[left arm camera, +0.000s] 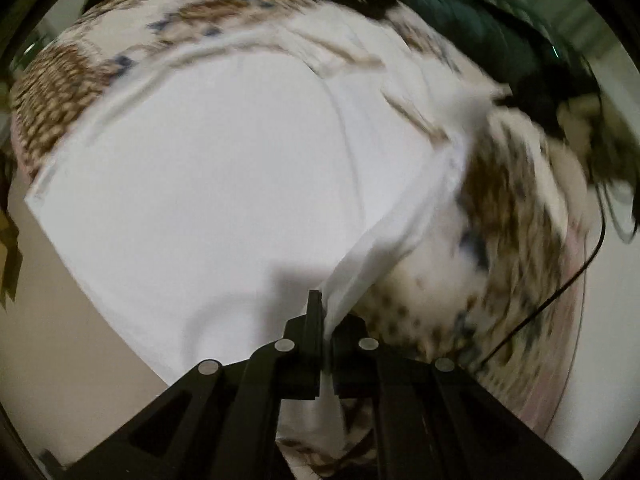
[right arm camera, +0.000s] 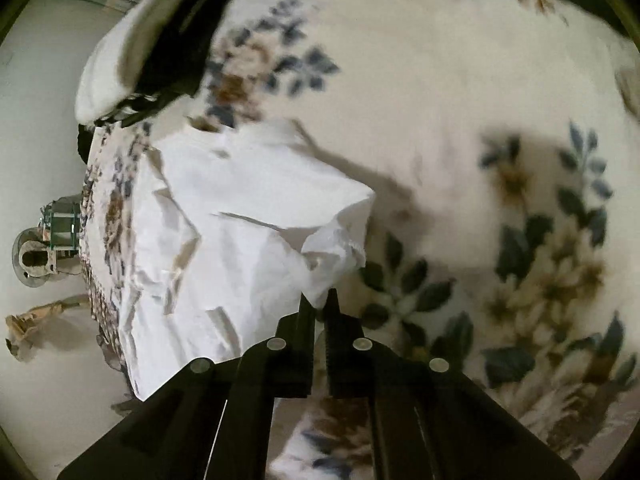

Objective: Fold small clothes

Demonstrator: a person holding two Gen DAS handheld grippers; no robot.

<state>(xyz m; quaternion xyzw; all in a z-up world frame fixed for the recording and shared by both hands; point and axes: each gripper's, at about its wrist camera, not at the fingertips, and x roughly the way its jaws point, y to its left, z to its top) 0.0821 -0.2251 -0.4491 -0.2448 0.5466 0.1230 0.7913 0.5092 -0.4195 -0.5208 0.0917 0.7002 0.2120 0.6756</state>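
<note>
A white garment [left arm camera: 224, 168] lies spread on a floral cloth-covered table [left arm camera: 512, 216]. My left gripper [left arm camera: 326, 320] is shut on one edge of the white garment and lifts a strip of it off the cloth. In the right wrist view the same white garment [right arm camera: 240, 216] lies crumpled on the floral cloth [right arm camera: 460, 100]. My right gripper [right arm camera: 320, 308] is shut on a corner of it, which stands raised above the table. Both views are motion blurred.
A dark green garment [left arm camera: 480, 24] and black items lie at the far right edge of the table. A black cable [left arm camera: 576, 272] runs off the right side. A black-and-white folded pile [right arm camera: 168, 44] sits at the table's far left. Small objects [right arm camera: 44, 240] lie on the floor.
</note>
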